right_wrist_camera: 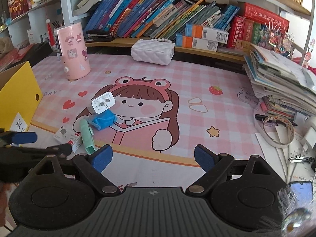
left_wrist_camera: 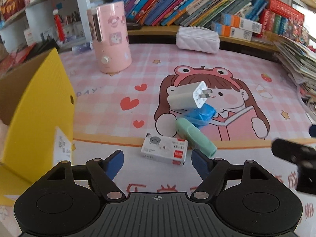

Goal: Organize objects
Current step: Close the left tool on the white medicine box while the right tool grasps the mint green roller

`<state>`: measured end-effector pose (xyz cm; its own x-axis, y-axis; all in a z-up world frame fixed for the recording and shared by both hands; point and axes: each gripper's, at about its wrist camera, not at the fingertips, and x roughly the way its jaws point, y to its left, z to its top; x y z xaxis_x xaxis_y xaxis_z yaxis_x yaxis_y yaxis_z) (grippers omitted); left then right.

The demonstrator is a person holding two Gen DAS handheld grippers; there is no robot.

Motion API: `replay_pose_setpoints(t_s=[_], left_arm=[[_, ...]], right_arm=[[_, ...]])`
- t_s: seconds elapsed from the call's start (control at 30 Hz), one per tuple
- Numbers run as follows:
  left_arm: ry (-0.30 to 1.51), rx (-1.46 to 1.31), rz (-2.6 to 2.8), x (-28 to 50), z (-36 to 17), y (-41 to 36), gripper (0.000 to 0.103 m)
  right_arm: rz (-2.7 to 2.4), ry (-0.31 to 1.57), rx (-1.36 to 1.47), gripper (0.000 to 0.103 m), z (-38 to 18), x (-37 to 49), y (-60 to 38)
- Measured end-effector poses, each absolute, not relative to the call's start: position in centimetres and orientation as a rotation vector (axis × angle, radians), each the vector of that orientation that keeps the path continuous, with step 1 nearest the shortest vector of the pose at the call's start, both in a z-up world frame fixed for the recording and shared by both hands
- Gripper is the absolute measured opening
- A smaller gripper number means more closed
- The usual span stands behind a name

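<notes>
A white charger plug (left_wrist_camera: 187, 95) rests tilted on a crumpled blue bag (left_wrist_camera: 203, 114). A mint green tube (left_wrist_camera: 194, 136) lies beside a small white box (left_wrist_camera: 165, 151). My left gripper (left_wrist_camera: 157, 161) is open and empty, just in front of the white box. The same pile shows in the right wrist view: charger (right_wrist_camera: 103, 102), blue bag (right_wrist_camera: 103, 119), green tube (right_wrist_camera: 86, 136), white box (right_wrist_camera: 67, 136). My right gripper (right_wrist_camera: 153, 157) is open and empty, to the right of the pile. A yellow cardboard box (left_wrist_camera: 39, 106) stands open at the left.
A pink humidifier (left_wrist_camera: 111, 37) and a white quilted purse (left_wrist_camera: 198, 39) stand at the back of the pink desk mat (right_wrist_camera: 197, 79). Bookshelves run behind. A stack of papers (right_wrist_camera: 280, 83), a tape roll (right_wrist_camera: 276, 130) and a phone (right_wrist_camera: 301, 191) lie at the right.
</notes>
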<state>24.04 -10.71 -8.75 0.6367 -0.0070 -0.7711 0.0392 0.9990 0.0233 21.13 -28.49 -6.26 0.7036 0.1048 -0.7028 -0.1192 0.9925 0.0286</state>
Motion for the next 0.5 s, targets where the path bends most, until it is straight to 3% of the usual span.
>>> replay_pose_setpoints(t_s=[0.23, 0.33, 0.4, 0.5], left_arm=[[0.926, 0.018, -0.037, 25.8, -10.4, -10.4, 0.076], [0.906, 0.048, -0.059, 25.8, -10.6, -10.6, 0.070], [0.891, 0.053, -0.075, 25.7, -10.5, -10.7, 0.055], [0.897, 0.049, -0.078, 25.7, -10.3, -10.5, 0.054]], right_arm=[[0.123, 0.781, -0.017, 0.090, -6.3, 21.2, -28.7], [0.128, 0.778, -0.011, 0.090, -6.3, 21.2, -28.6], [0.133, 0.777, -0.005, 0.090, -6.3, 21.2, -28.6], [0.136, 0.777, 0.000, 0.090, -6.3, 21.2, -28.4]])
